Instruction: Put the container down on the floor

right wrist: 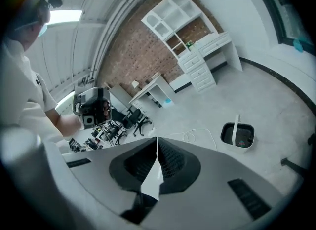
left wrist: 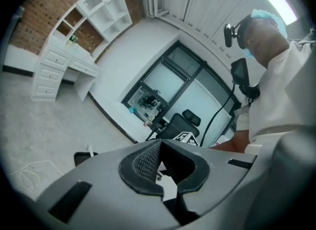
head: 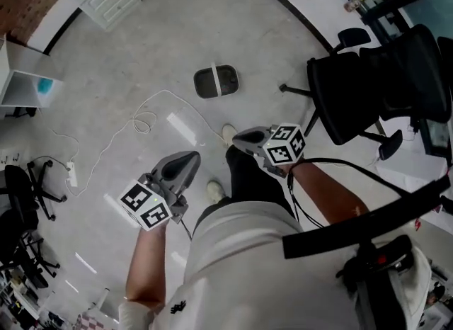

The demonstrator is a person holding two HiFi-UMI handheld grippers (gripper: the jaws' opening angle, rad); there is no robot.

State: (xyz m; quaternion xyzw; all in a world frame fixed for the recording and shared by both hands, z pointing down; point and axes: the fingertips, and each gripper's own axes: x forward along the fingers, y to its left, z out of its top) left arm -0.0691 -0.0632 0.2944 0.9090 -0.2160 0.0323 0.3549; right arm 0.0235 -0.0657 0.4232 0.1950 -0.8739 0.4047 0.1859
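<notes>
- The container [head: 216, 82], a dark tub with a white handle lying across its top, stands upright on the floor [head: 163, 24]. It is out in the open, well in from the dark strip along the floor's far edge.
- The left hand-held gripper [left wrist: 159, 144] has its jaws together at the tips, and nothing sits between them.
- The right hand-held gripper [right wrist: 157, 142] is likewise pressed together and empty. The container shows beyond it, well apart.
- We hold both at about waist height in front of the body, high above the tub, so we judge the putting-down done. The step in hand is simply to leave the container alone.
- To finish well, we check that the tub rests flat. From the head view it looks level, with no edge lifted.
- A white cable [head: 152, 109] loops across the floor between us and the container, near its left side. If we step away, we should lift our feet over it so that it does not drag into the tub.
- The black office chair [head: 375, 81] stands to the right, well apart from the container. We see no reason to go near it.
</notes>
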